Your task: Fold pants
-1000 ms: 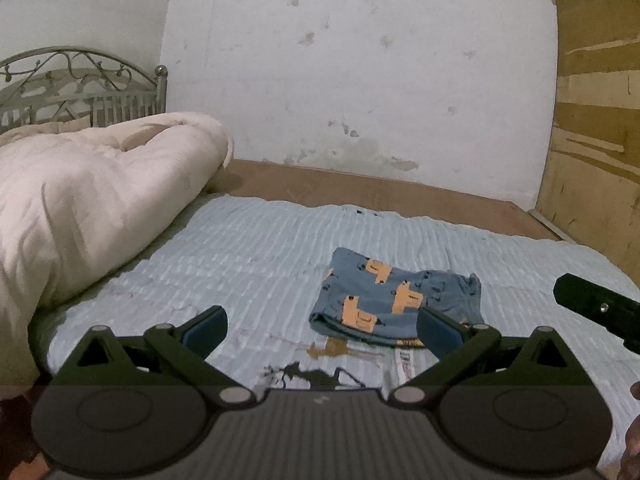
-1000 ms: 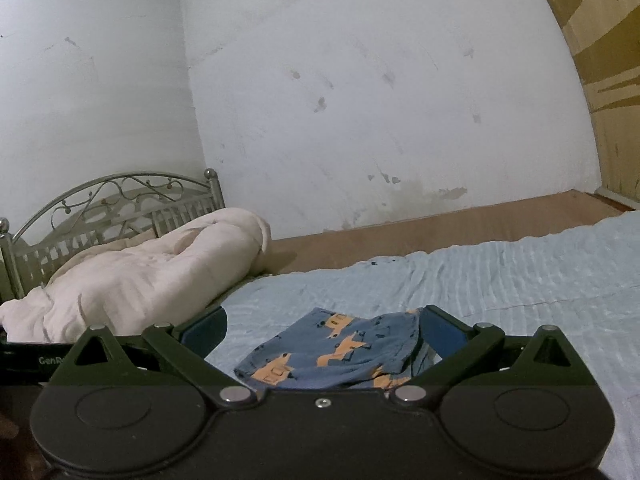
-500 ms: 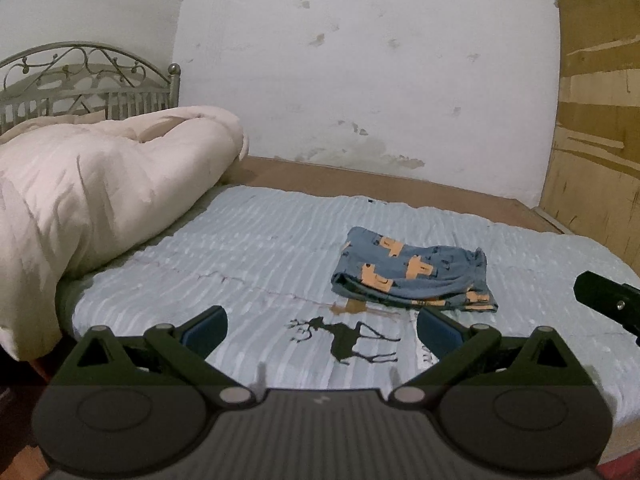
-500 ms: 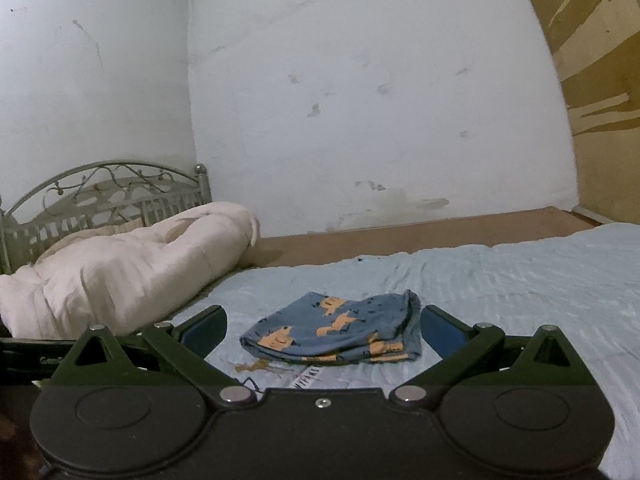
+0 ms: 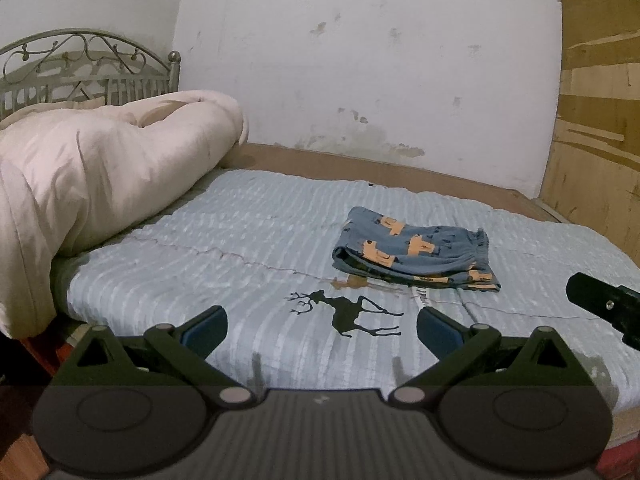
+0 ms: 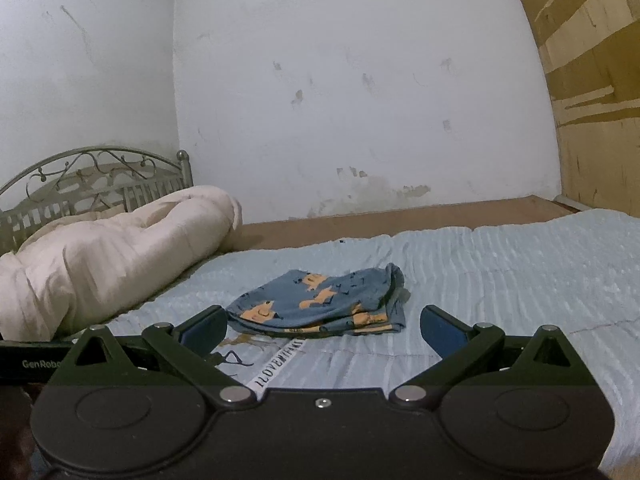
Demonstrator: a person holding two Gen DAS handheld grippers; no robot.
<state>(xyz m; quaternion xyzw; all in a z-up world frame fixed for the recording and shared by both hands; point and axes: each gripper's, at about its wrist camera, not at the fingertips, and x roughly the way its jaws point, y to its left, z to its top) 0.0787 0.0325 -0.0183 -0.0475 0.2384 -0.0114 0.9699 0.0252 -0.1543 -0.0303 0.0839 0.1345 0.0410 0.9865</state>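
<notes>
The blue pants (image 5: 414, 254) with orange print lie folded in a compact stack on the light blue bedspread (image 5: 240, 248). They also show in the right wrist view (image 6: 320, 304). My left gripper (image 5: 322, 330) is open and empty, held back from the pants above the bed's near edge. My right gripper (image 6: 322, 328) is open and empty, a short way in front of the pants. Part of the right gripper's body (image 5: 604, 306) shows at the right edge of the left wrist view.
A bulky cream duvet (image 5: 100, 168) is heaped at the left by the metal headboard (image 5: 80, 68). A black deer print (image 5: 348, 314) marks the bedspread. A white wall (image 5: 360, 60) stands behind the bed and a wooden panel (image 5: 600, 120) at the right.
Both grippers have pulled back from the folded pants, which now look farther away. Both stay open and empty. The pants have not moved.
</notes>
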